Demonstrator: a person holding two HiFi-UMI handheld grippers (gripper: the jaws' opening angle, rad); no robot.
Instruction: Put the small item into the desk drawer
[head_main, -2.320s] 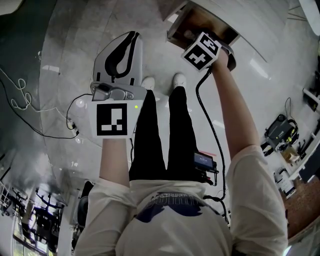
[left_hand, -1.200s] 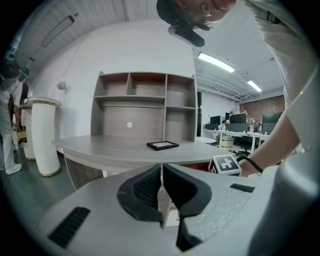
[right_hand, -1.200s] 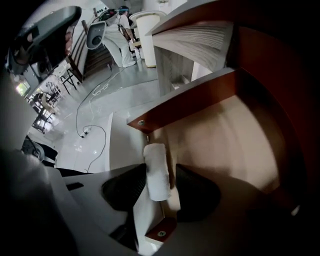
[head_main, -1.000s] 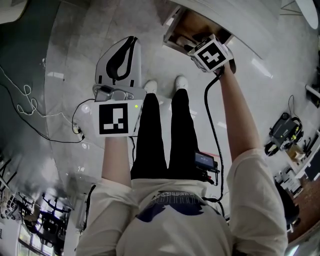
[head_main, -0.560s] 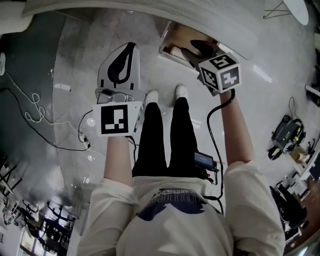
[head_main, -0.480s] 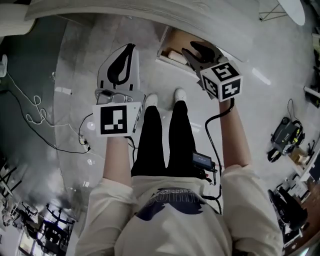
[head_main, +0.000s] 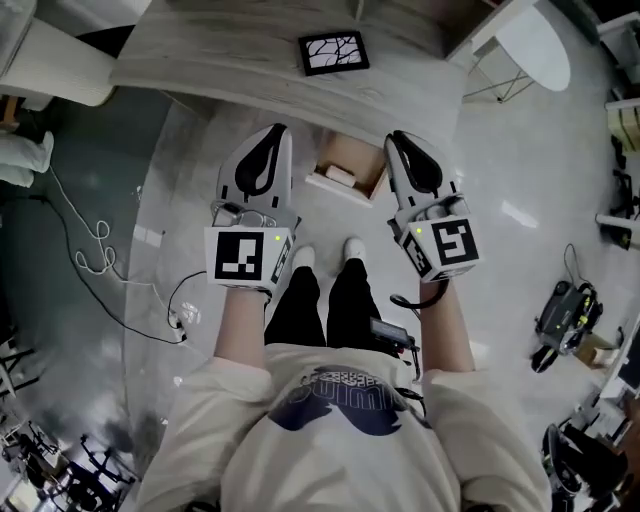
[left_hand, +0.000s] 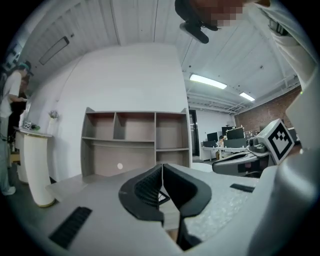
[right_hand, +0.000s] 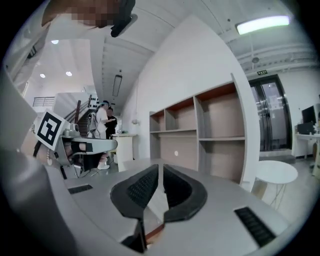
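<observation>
Now left claw (head_main: 272, 132) closed, right claw (head_main: 396, 139) just closing, both empty above open drawer (head_main: 362, 160)

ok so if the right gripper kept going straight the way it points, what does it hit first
Most likely the shelf unit beyond the desk top, though depth is unclear. The right gripper has just been closing its jaws, with nothing between them.

Your desk drawer (head_main: 358, 157) stands pulled open at twelve o'clock from you — brown inside. The small item (head_main: 338, 177) lies in it toward seven o'clock — pale, seemingly oblong.
</observation>
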